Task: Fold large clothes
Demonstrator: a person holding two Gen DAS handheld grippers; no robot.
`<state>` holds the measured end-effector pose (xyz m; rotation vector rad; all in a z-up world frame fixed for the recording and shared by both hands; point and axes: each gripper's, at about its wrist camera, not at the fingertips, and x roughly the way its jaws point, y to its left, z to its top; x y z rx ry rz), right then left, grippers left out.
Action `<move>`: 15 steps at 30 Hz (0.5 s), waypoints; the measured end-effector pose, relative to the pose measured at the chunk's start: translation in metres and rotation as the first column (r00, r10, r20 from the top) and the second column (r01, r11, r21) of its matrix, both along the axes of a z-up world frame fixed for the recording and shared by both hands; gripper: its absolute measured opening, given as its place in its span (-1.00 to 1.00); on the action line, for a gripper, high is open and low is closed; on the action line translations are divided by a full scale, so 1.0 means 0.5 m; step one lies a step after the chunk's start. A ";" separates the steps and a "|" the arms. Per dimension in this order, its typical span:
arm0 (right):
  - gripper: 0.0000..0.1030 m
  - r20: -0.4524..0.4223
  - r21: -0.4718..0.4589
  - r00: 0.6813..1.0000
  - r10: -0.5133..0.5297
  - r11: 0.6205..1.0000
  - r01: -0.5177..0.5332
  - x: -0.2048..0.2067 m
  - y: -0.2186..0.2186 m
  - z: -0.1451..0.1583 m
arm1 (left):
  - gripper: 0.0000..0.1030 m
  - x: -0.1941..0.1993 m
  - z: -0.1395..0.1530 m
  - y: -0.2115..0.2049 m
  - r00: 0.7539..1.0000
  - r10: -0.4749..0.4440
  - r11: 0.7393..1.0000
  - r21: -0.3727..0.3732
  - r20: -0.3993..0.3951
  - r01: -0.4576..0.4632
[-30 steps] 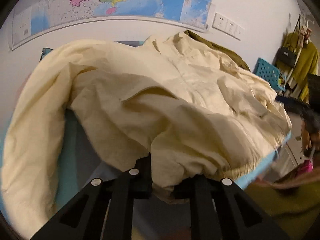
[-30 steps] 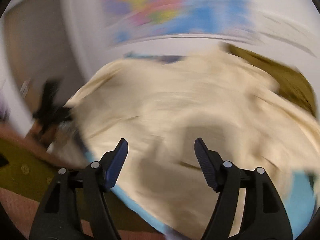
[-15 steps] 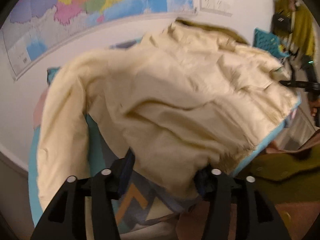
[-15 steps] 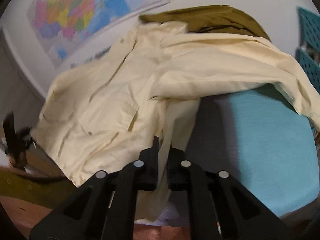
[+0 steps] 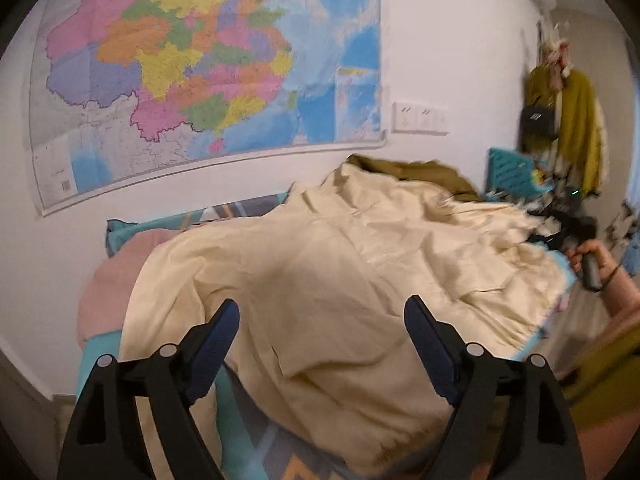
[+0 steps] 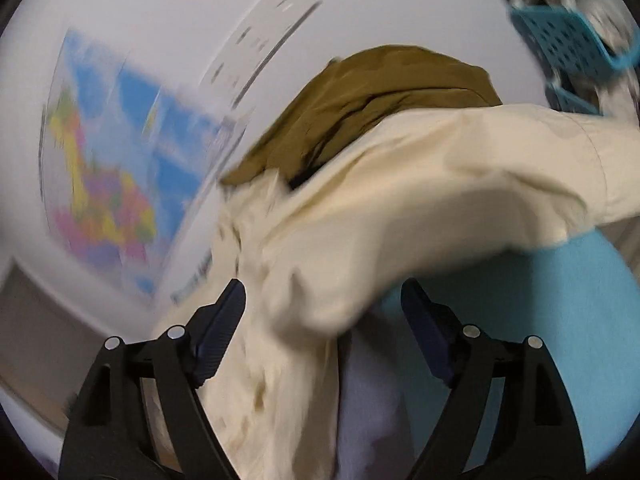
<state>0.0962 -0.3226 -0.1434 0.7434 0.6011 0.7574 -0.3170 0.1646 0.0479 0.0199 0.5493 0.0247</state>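
Now both the left gripper [image 5: 322, 322] and right gripper [image 6: 322, 306] had just opened, released above the rumpled cream cotton jacket [image 5: 320, 272] on the bed [image 6: 520, 320]; smoothing wrinkles before regripping would suit.

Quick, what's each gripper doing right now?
Left gripper: just opened, holding nothing, above the cream garment.
Right gripper: just opened, cream garment loose between its fingers.

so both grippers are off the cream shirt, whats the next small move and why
Probably bring the right gripper in to pinch the loose sleeve fold in front of it. Both sets of jaws have just been opening and grip nothing, and the cream shirt still lies rumpled over the bed, unfolded.
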 end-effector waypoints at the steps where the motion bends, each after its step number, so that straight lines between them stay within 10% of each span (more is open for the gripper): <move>1: 0.55 -0.018 0.026 0.999 -0.048 0.998 0.048 0.017 -0.011 -0.004 | 0.58 0.025 -0.005 -0.011 1.000 -0.015 1.000 0.000 -0.012 0.015; 7: 0.09 -0.057 0.192 0.969 -0.241 0.950 0.247 0.065 -0.092 -0.018 | 0.58 0.145 -0.023 -0.067 0.992 -0.121 0.992 0.023 -0.045 0.123; 10: -0.76 -0.015 0.194 0.960 -0.278 0.941 0.276 0.075 -0.104 0.008 | 0.58 0.201 -0.029 -0.083 0.986 -0.149 0.988 0.021 -0.069 0.150; 15: -0.84 0.310 -0.005 0.917 -0.252 0.964 0.267 0.006 -0.041 0.197 | 0.58 0.285 -0.027 -0.084 0.983 -0.161 0.987 -0.006 -0.088 0.161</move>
